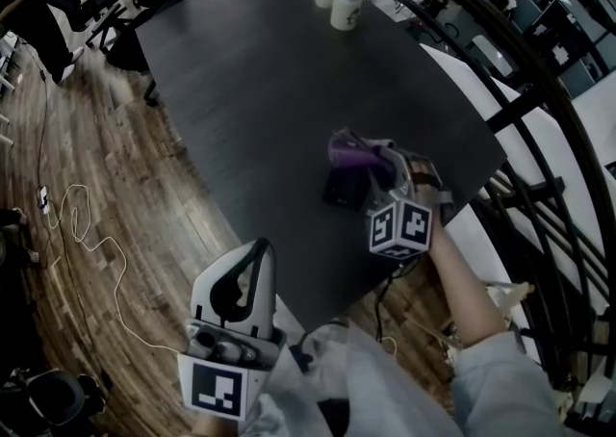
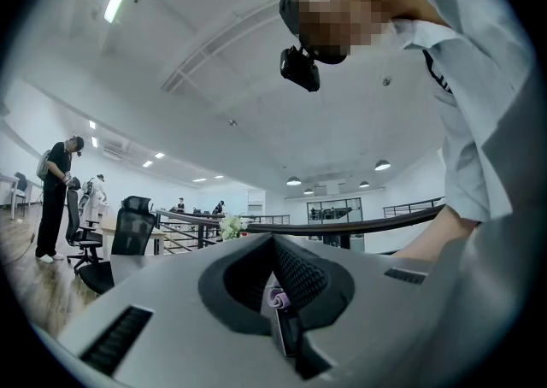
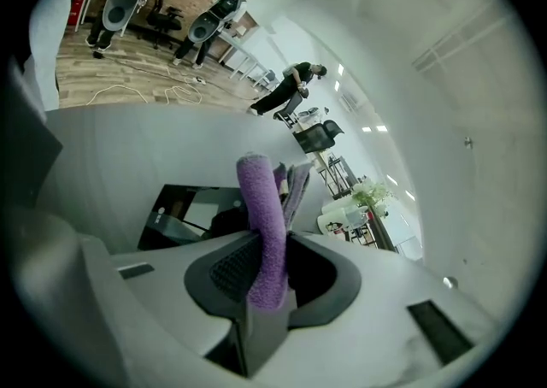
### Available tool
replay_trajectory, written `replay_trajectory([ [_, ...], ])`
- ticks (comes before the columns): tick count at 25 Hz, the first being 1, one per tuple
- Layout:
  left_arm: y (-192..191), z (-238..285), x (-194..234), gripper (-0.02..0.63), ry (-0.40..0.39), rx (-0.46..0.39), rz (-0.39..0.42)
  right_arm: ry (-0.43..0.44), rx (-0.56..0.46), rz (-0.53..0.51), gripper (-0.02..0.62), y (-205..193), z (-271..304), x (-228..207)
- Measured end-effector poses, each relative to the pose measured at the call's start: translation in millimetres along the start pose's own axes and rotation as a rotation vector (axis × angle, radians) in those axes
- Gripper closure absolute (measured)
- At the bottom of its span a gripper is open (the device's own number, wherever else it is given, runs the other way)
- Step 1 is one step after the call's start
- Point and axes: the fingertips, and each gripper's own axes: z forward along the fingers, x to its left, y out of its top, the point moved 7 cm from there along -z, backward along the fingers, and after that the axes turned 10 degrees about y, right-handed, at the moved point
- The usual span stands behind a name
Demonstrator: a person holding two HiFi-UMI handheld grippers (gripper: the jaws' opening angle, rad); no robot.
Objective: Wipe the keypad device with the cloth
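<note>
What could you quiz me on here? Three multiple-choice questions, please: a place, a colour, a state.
1. Where on the table is the keypad device? A far end; B near end, under the right gripper; C left edge.
2. The cloth's colour? A purple; B yellow; C white.
3. The right gripper's fingers? A wide open; B shut, empty; C shut on the cloth.
Key: B, it lies beneath that gripper; A, purple in the head and right gripper views; C, the cloth is pinched between them.

Dim head view; bright, fisheye-warped gripper views.
</note>
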Motion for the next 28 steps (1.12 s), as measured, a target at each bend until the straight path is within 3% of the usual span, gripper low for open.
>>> replay_trajectory([
  [15, -1.4, 6.5, -12.4, 0.595, -0.113, 0.012, -0.001, -0.083, 0.102, 0.117, 0.505, -39.0, -28.4, 6.9],
  [28, -2.4, 11.1, -24.5, 0.595, -0.213, 0.020, 0.010, -0.160, 0.139, 0.415, 0.505, -72.1, -51.0, 23.1],
])
